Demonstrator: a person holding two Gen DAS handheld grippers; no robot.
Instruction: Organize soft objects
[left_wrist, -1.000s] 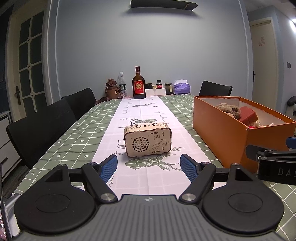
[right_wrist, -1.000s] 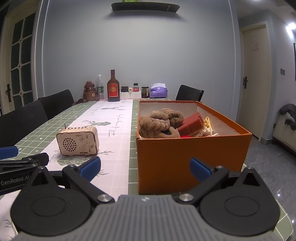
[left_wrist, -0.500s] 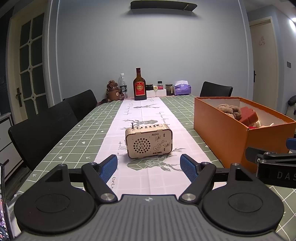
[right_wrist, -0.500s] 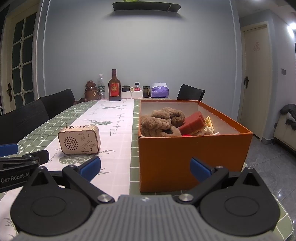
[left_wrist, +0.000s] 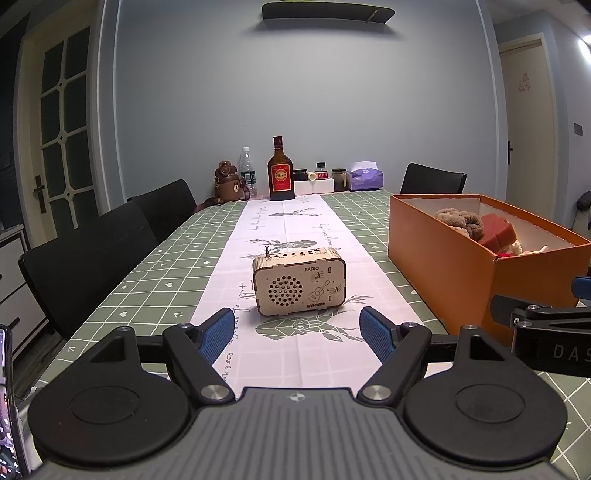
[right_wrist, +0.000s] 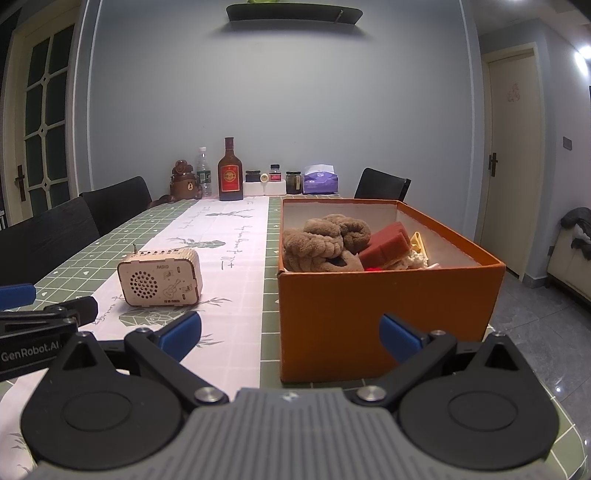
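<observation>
The left claw is hovering low over the long desk, its blue-padded fingers spread wide and gripping nothing. Just ahead of it, a small pale wooden box-shaped radio with a round speaker grille is standing upright on the white printed runner that is running down the middle of the green checked tablecloth.

The right claw is likewise hanging wide open and holding nothing, its fingers framing the near wall of the open orange cardboard box. The box is sitting on the desk to the right of the radio, apart from it. Inside the box, a brown fluffy plush bundle is lying toward the left, touching a dark red spongy block that is leaning tilted beside it; something pale and yellow is showing behind the block, too hidden to identify.

At the far end of the desk, a dark glass bottle with a red label is standing upright, with a clear plastic water bottle and a brown bear-shaped flask to its left, and a purple tissue pack to its right. Black chairs are lining the left side.
</observation>
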